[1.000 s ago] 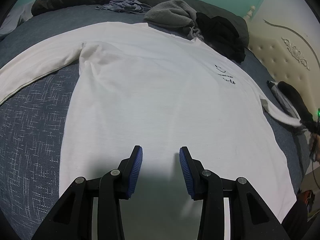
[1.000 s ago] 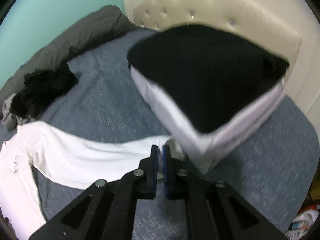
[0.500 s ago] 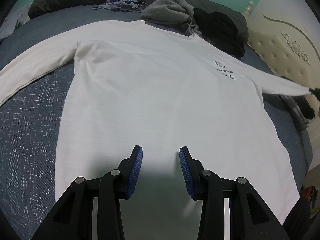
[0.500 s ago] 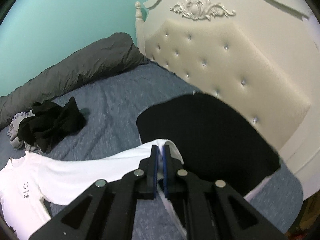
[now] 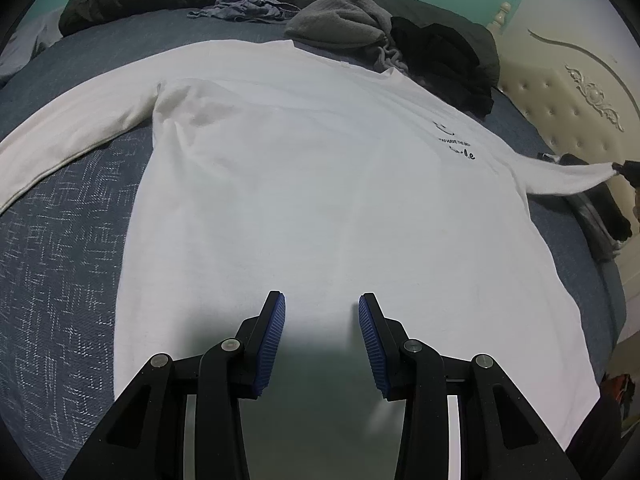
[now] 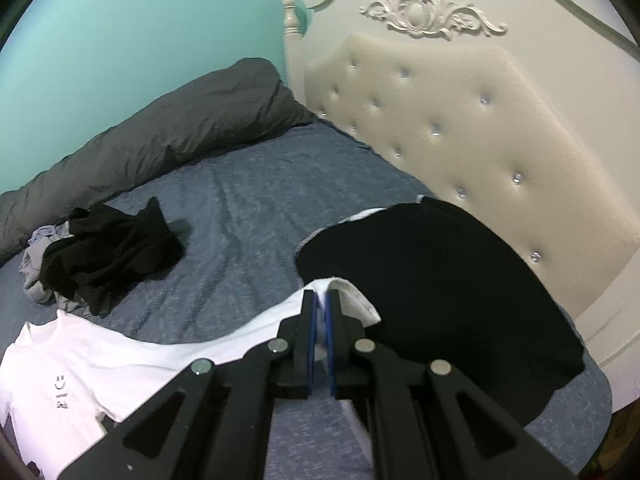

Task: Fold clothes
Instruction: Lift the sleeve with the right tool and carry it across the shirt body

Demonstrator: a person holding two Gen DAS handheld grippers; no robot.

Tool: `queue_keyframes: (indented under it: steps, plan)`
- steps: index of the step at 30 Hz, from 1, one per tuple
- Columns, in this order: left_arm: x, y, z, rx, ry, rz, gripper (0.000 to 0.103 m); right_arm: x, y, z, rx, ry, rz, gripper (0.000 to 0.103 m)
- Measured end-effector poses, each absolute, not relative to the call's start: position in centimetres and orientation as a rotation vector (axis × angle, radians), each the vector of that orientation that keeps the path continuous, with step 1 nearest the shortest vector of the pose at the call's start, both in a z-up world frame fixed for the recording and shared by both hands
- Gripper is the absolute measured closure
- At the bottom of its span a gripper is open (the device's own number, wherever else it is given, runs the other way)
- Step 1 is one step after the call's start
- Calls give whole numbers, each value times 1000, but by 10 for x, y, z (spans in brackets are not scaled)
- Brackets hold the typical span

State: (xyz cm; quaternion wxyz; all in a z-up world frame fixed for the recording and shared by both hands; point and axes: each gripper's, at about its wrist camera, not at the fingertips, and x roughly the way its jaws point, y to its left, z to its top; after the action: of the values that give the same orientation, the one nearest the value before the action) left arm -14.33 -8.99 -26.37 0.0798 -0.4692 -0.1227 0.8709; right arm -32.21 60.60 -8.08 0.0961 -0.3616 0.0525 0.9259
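A white long-sleeved shirt (image 5: 312, 184) with small black chest print lies spread flat, front up, on the blue bed. My left gripper (image 5: 322, 312) is open and empty, hovering over the shirt's lower hem. My right gripper (image 6: 320, 304) is shut on the cuff of the shirt's sleeve (image 6: 224, 340) and holds it lifted and stretched out above the bed; it shows far right in the left wrist view (image 5: 618, 167). The other sleeve (image 5: 68, 136) lies out to the left.
A stack of folded clothes with a black top (image 6: 440, 280) sits by the cream tufted headboard (image 6: 460, 128). A black garment (image 6: 108, 252) and grey hoodie (image 5: 340, 24) lie in a heap near a dark rolled duvet (image 6: 160, 136). Bluish clothing (image 5: 244, 4) lies further back.
My right gripper has lifted the sleeve cuff up and away from the folded stack, pulling the sleeve straight. The left gripper has stayed open over the hem.
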Motion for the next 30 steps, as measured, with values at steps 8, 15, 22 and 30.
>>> queue_keyframes:
  steps: [8,15,22,30]
  plan:
    - [-135,-94,-255,-1375,-353,2619,61,-338,556,-32,-976,149,2870,99]
    - [-127,-107,-251,-1358,-381,2632,61,-355,462,45,-857,39,3076,99]
    - [-114,-122,-242,-1326,-416,2660,61,-335,329,86,-866,-105,3351,99]
    - [-91,-142,-231,-1284,-463,2688,61,-272,171,73,-1096,-263,3617,99]
